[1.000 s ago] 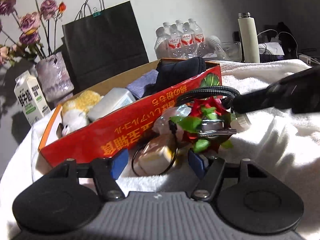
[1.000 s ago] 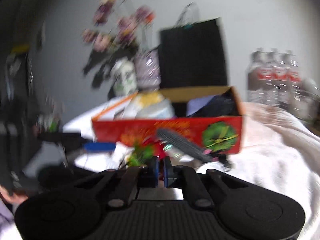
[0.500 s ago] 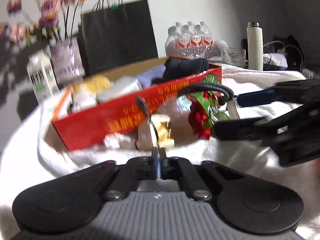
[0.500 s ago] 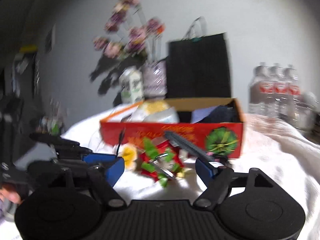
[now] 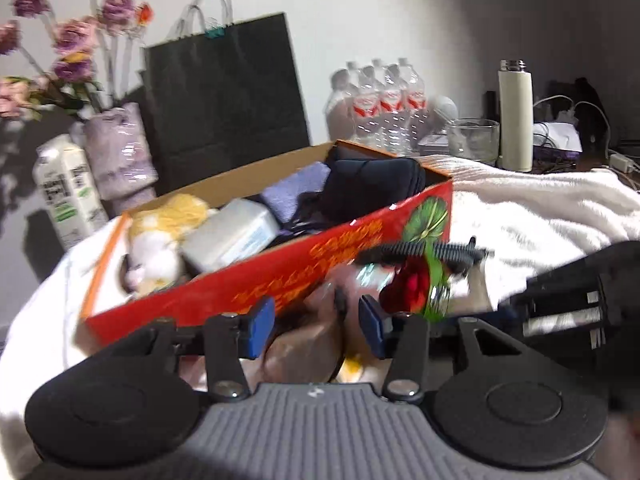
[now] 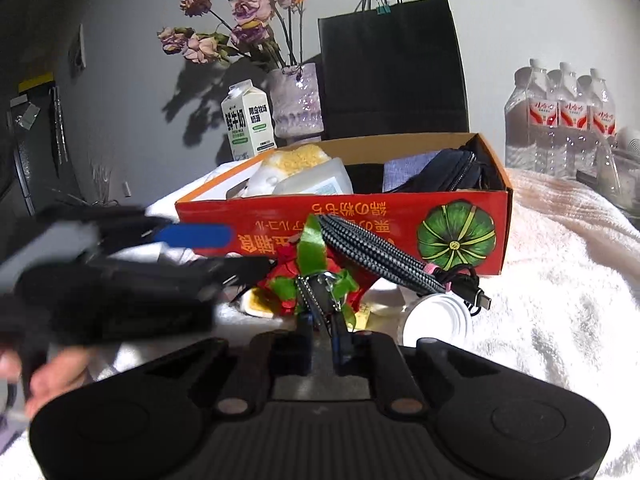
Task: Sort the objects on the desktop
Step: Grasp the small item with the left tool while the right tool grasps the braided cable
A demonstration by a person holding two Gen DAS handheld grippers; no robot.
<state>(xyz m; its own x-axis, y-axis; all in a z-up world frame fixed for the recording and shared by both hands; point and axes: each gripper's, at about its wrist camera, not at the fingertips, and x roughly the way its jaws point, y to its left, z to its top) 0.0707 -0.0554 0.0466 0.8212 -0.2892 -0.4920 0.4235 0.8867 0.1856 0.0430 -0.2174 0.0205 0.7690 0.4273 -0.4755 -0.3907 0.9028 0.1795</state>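
White towelling covers the worktop (image 6: 560, 280). Right claw (image 6: 322, 326) has just been closing and pinches the metal clip of a red-and-green ribbon flower (image 6: 316, 276), lying before the red cardboard box (image 6: 400, 224). Left claw (image 5: 316, 324) has just been opening, its jaws parted around a blurred brownish object, pads clear.

red box (image 6: 360, 232): open, filled, far centre on white cloth | red-green flower ornament (image 6: 316, 276): near front | braided black cable (image 6: 384, 252): coiled, right, leaning against box
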